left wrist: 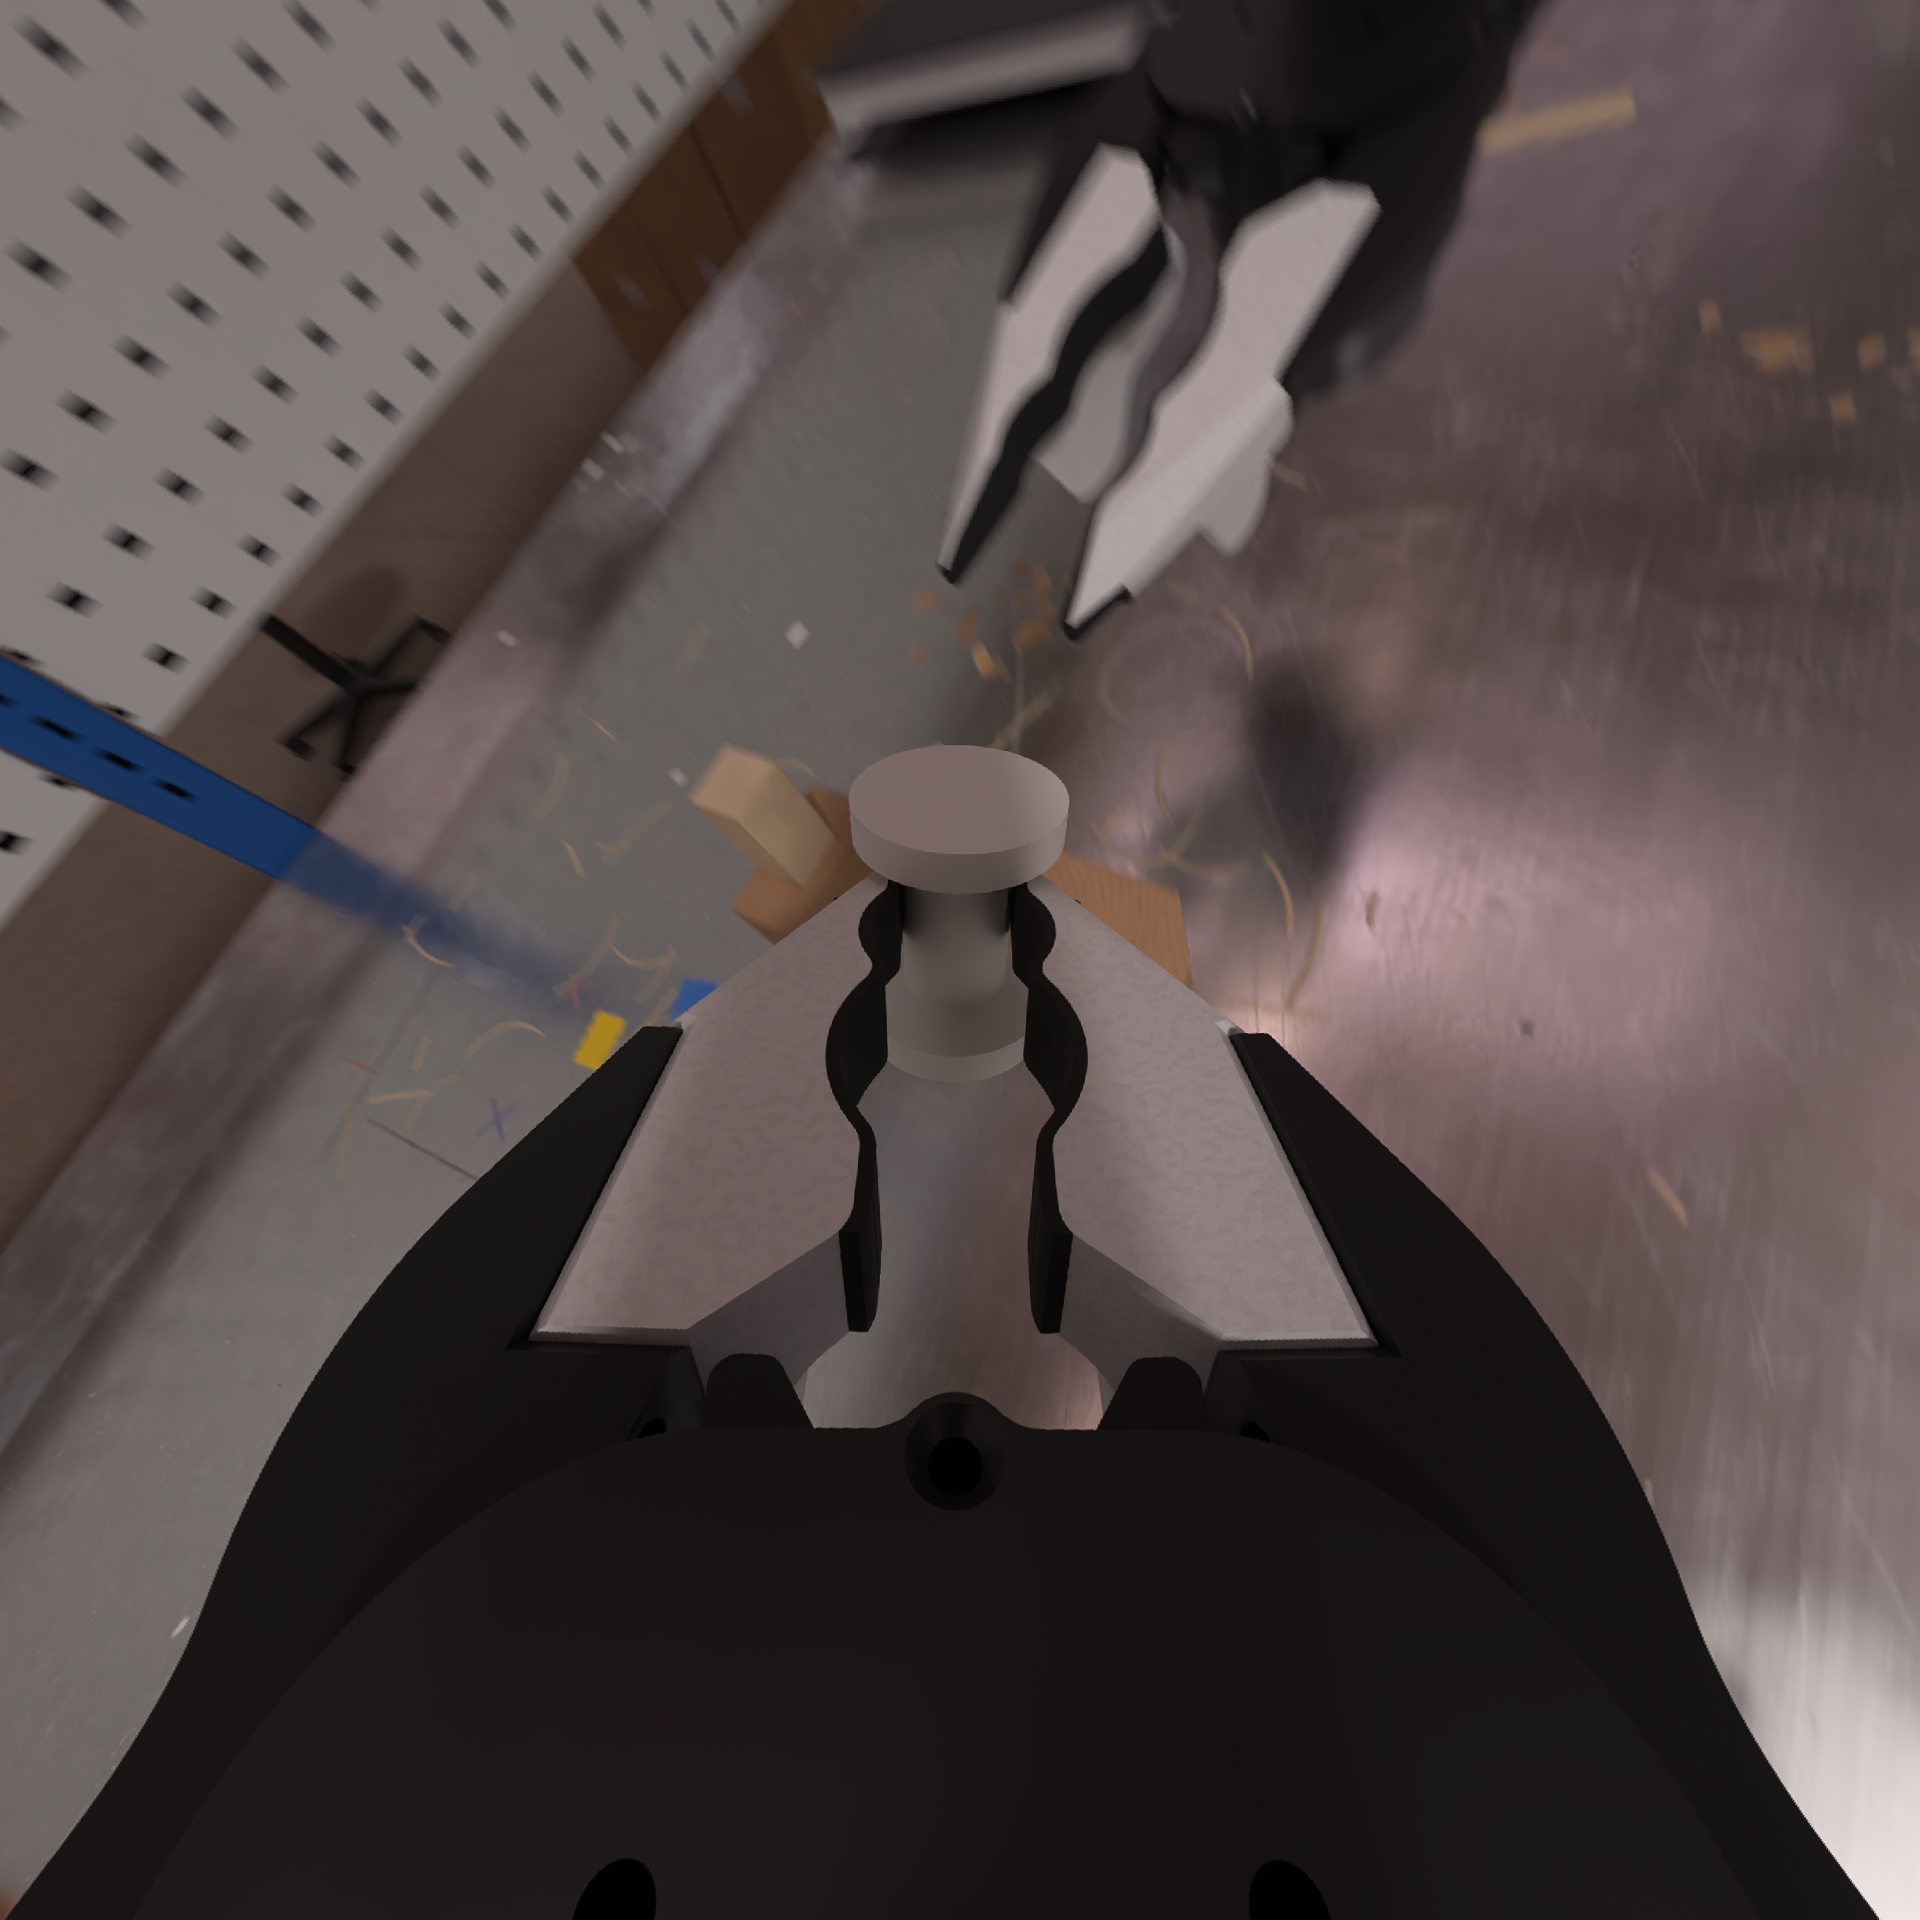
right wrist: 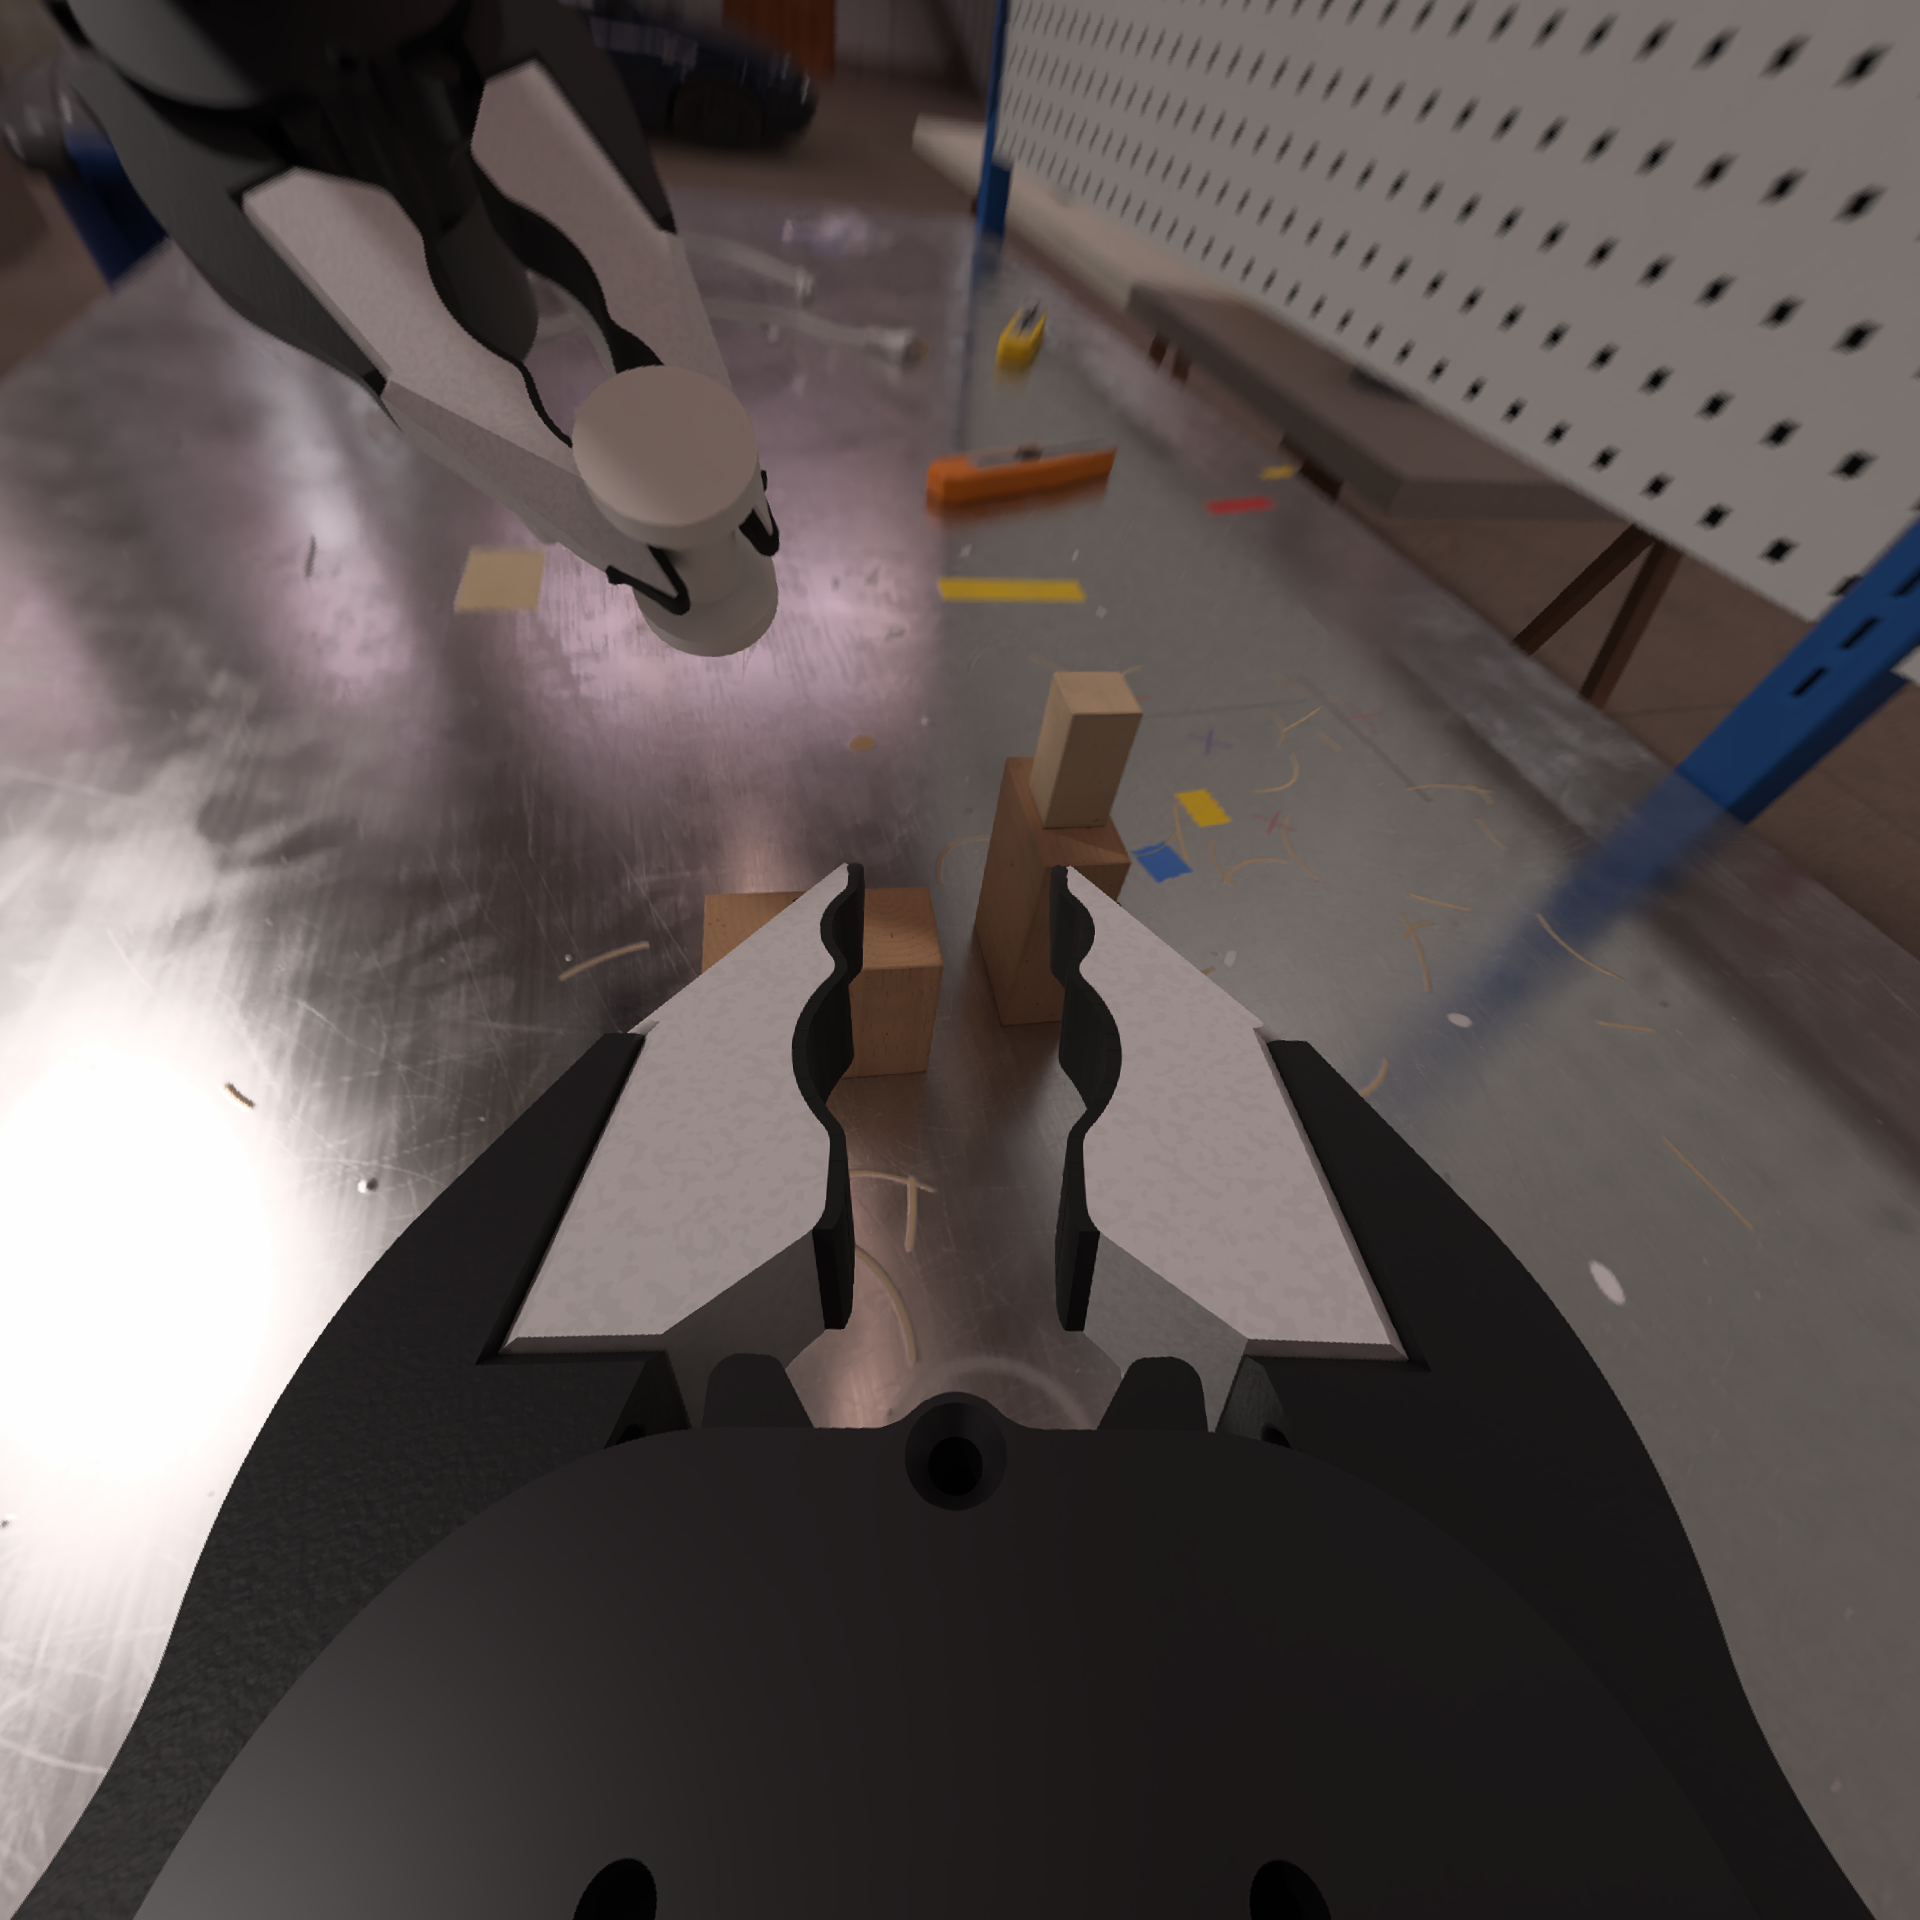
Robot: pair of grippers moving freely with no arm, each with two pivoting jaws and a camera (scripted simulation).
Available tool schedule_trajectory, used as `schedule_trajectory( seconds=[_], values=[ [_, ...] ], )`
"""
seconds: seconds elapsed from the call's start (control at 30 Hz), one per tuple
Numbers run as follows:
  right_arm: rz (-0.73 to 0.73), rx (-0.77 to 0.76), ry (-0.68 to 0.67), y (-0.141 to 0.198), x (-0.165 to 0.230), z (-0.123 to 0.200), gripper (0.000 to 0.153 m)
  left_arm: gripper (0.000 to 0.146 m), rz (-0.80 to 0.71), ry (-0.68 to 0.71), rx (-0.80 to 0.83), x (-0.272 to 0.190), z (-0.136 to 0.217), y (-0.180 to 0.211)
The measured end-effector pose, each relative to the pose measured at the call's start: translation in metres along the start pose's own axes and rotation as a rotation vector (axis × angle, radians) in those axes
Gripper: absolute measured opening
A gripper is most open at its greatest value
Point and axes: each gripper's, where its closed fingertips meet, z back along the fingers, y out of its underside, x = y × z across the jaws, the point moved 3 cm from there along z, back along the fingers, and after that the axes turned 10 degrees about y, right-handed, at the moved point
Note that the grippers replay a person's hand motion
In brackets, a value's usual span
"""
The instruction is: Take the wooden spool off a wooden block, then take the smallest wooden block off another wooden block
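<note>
Between the fingers of the left gripper point(left wrist: 956, 904), in its own view, the pale spool point(left wrist: 958, 821) is clamped by its neck, above the blocks.

From the right wrist, the right gripper point(right wrist: 956, 883) gapes with nothing between its fingers, above the metal table point(right wrist: 312, 935); the smallest block point(right wrist: 1086, 748) stands on a taller block point(right wrist: 1023, 914), a cube point(right wrist: 899, 982) beside them.

Two identical tools, matte black and pale grey. On the left tool point(left wrist: 957, 914), a broad, rounded black housing with a finely textured surface, a small round recessed hole at centre and two larger dark holes near the bottom edge. Same build on the right tool point(right wrist: 957, 883). On each, two wedge-shaped, speckled light-grey fingers point(right wrist: 717, 1122) tapering to points, framed by curving black side arms, lined inside with wavy, scalloped black pads point(right wrist: 831, 1029).
</note>
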Motion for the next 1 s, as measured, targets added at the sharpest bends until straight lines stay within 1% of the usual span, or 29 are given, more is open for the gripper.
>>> schedule_trajectory(
  seconds=[0.1,0.17,0.33,0.47,0.5,0.57,0.7,0.83,1.0],
  values=[
    [0.083,0.123,-0.040,-0.003,0.001,-0.027,0.036,0.020,0.014,0.141,0.127,0.001,-0.002,0.027],
    [0.162,0.208,-0.033,-0.007,-0.004,-0.046,0.038,0.020,0.023,0.216,0.199,0.003,-0.002,0.044],
    [0.286,0.391,-0.048,-0.018,-0.018,-0.078,0.040,0.020,0.015,0.330,0.314,0.011,0.003,0.071],
    [0.286,0.487,-0.097,-0.018,-0.023,-0.092,0.038,0.020,-0.008,0.383,0.363,0.017,0.005,0.081],
    [0.281,0.499,-0.107,-0.018,-0.023,-0.094,0.036,0.020,-0.012,0.398,0.371,0.017,0.004,0.083],
    [0.276,0.501,-0.117,-0.017,-0.022,-0.094,0.023,0.020,-0.021,0.422,0.384,0.019,0.003,0.087],
    [0.271,0.466,-0.065,-0.016,-0.024,-0.083,0.021,0.020,-0.015,0.457,0.394,0.021,0.000,0.090],
    [0.186,0.384,-0.020,-0.019,-0.029,-0.065,0.021,0.020,-0.018,0.468,0.392,0.019,-0.007,0.089],
    [0.080,0.292,-0.010,-0.025,-0.031,-0.044,0.021,0.020,-0.022,0.472,0.380,0.014,-0.017,0.081]
  ],
)
